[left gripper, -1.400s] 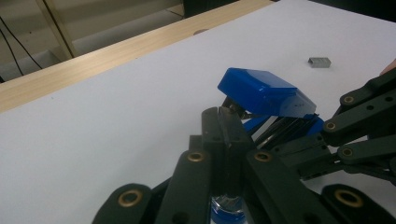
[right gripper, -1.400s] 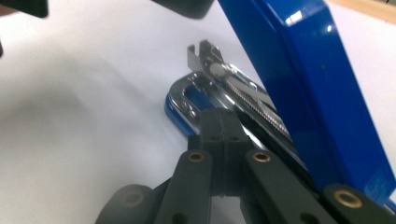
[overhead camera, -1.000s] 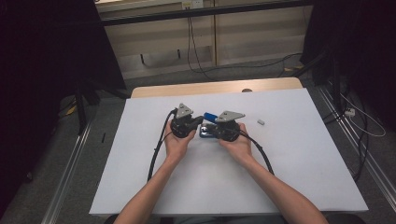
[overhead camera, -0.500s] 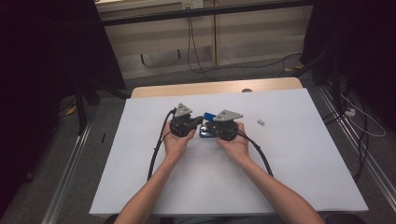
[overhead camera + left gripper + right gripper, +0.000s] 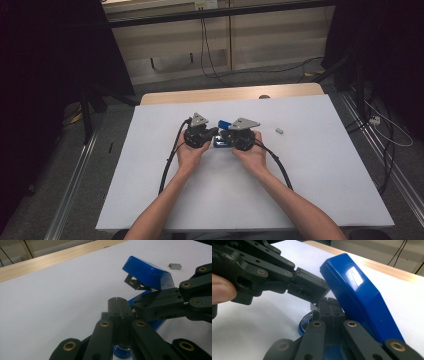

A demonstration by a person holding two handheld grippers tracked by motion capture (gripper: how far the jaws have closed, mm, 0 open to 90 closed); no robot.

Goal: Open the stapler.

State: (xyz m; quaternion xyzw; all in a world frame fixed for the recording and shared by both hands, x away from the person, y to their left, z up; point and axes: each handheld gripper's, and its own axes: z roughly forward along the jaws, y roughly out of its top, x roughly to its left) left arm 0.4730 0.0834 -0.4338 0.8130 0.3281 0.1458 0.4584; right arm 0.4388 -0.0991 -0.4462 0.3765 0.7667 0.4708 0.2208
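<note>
On the left, my left gripper [image 5: 212,136] sits at the middle of the white table [image 5: 150,190], its jaws brought fully together. In the left gripper view the two tips meet edge to edge, with nothing I can see pinched between them, and they rest low against the base of the blue stapler [image 5: 147,273]. Whether they press on that base or merely touch it I cannot tell.

The stapler lies between my two hands, near the table's centre and a little toward the far side. Its blue top arm is swung up, so the metal magazine shows under the lid.

To the right, my right gripper [image 5: 227,140] is also closed tip to tip. In the right gripper view its tips sit just under the raised arm, beside the left gripper's jaws. Farther right, well apart from the stapler, a small grey strip of staples [image 5: 279,131] lies on the table.

I judge this to be the loading step: stapler opened and steadied, staples not yet fetched. Next I would keep the left gripper bracing the base, free the right one, spread its jaws and reach right for the strip. That pickup calls for a light, level pinch, since the strip is small and lies flat.
</note>
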